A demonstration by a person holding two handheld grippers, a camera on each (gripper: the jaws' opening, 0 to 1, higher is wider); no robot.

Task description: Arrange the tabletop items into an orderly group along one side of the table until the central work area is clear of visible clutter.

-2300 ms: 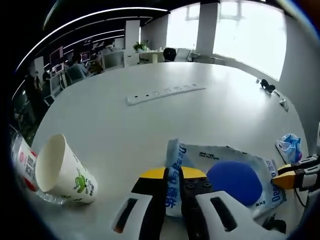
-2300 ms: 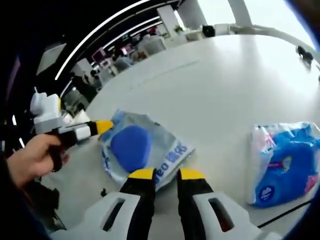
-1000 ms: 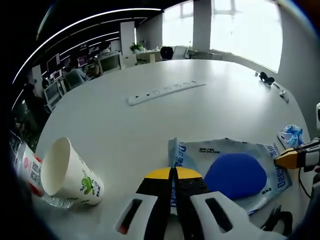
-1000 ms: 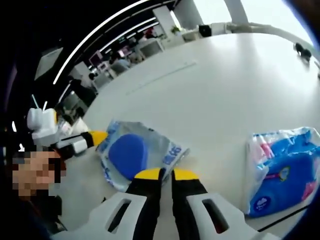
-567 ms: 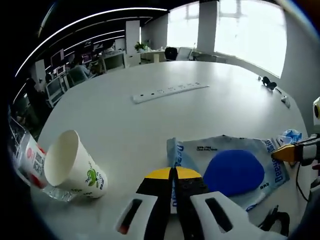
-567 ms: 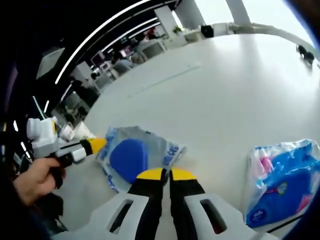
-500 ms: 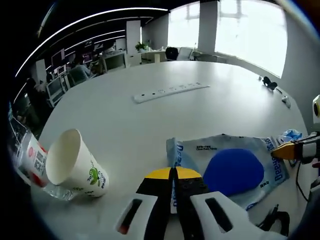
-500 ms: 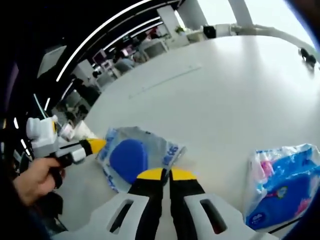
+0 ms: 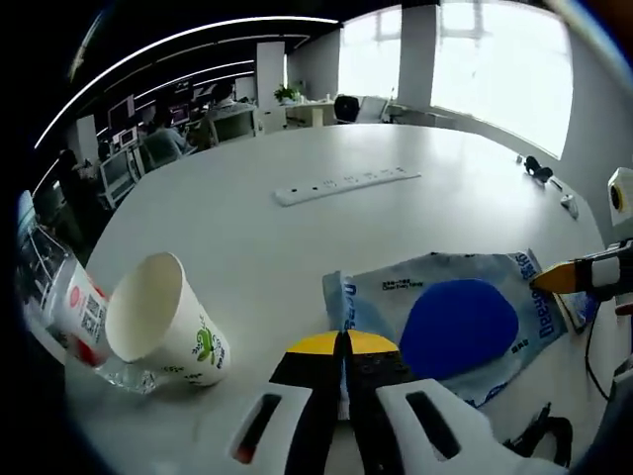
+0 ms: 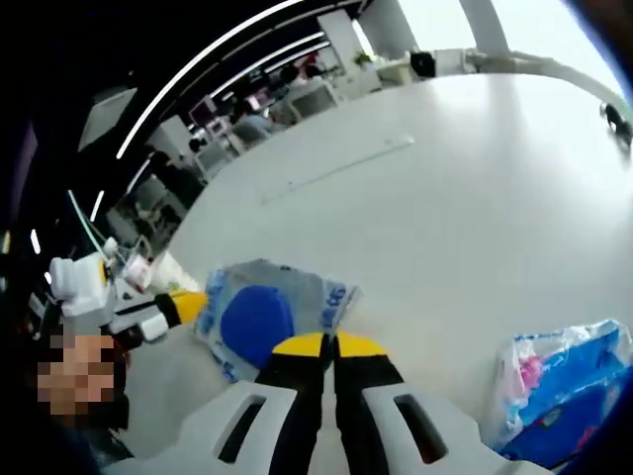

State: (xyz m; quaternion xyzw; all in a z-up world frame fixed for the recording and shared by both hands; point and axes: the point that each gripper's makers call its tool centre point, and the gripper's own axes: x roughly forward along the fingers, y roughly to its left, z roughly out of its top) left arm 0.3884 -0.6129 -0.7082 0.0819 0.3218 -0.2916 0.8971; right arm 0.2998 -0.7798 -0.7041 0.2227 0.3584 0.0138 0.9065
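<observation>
In the left gripper view, my left gripper [image 9: 341,348] is clamped on the edge of a crinkled, glossy wipes packet [image 9: 450,312] with a blue oval, flat on the white table [image 9: 396,213]. A paper cup [image 9: 163,332] lies on its side by a plastic bottle [image 9: 74,315]; a long power strip [image 9: 346,184] lies farther.

In the right gripper view, my right gripper [image 10: 321,348] pinches the packet's opposite edge [image 10: 331,297]. Here I see a soft blue tissue pack [image 10: 559,381].

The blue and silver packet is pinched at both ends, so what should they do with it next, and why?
Probably carry the packet toward the paper cup and bottle and set it beside them. Both the left gripper and right gripper look shut on its ends, and those items lie near the table edge.
</observation>
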